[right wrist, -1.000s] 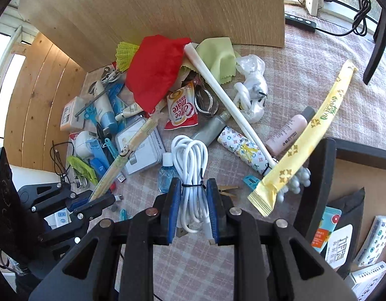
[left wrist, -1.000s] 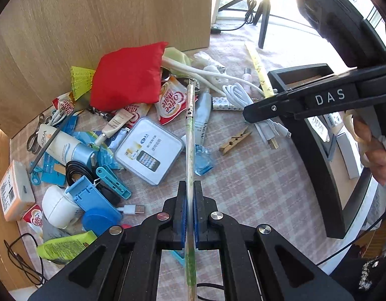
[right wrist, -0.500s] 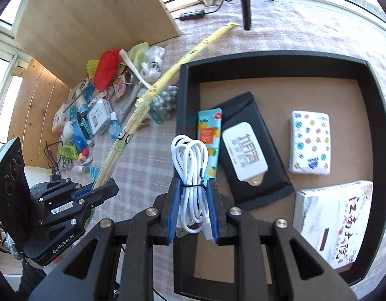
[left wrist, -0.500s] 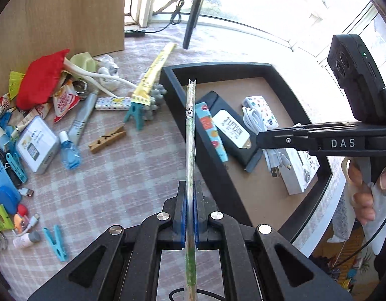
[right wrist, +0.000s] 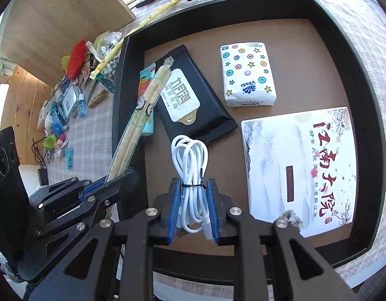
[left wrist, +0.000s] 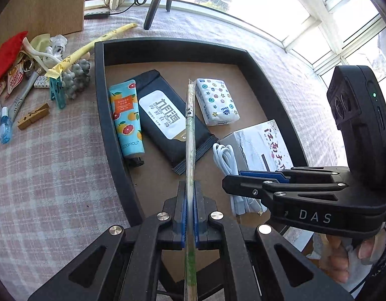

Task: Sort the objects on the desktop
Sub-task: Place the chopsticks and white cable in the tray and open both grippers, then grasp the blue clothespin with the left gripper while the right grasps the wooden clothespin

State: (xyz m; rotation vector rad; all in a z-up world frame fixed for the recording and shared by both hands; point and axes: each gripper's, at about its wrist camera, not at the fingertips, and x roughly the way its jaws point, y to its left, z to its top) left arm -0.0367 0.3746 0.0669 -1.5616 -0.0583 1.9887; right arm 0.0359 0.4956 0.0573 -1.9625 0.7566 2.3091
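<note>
My left gripper (left wrist: 189, 188) is shut on a long wrapped pair of chopsticks (left wrist: 190, 135), held over the black tray (left wrist: 102, 115); it also shows in the right wrist view (right wrist: 142, 115). My right gripper (right wrist: 192, 188) is shut on a coiled white cable (right wrist: 190, 160), low over the tray floor near the front wall; the cable shows in the left wrist view (left wrist: 225, 155). The tray holds a hand cream tube (left wrist: 126, 118), a black wipes pack (left wrist: 167, 123), a tissue pack (left wrist: 215, 100) and a white box (right wrist: 300, 165).
Left of the tray on the checked cloth (left wrist: 55, 175) lies a heap: yellow sachet (left wrist: 90, 47), grey grape bunch (left wrist: 76, 77), wooden clothespin (left wrist: 33, 119), red pouch (left wrist: 7, 55), small blue bottle (left wrist: 6, 128). A wooden board (left wrist: 40, 2) stands behind.
Both grippers have moved from the heap over to the tray, carrying the chopsticks and the cable. The right gripper has dropped lower into the tray beside the white box.
</note>
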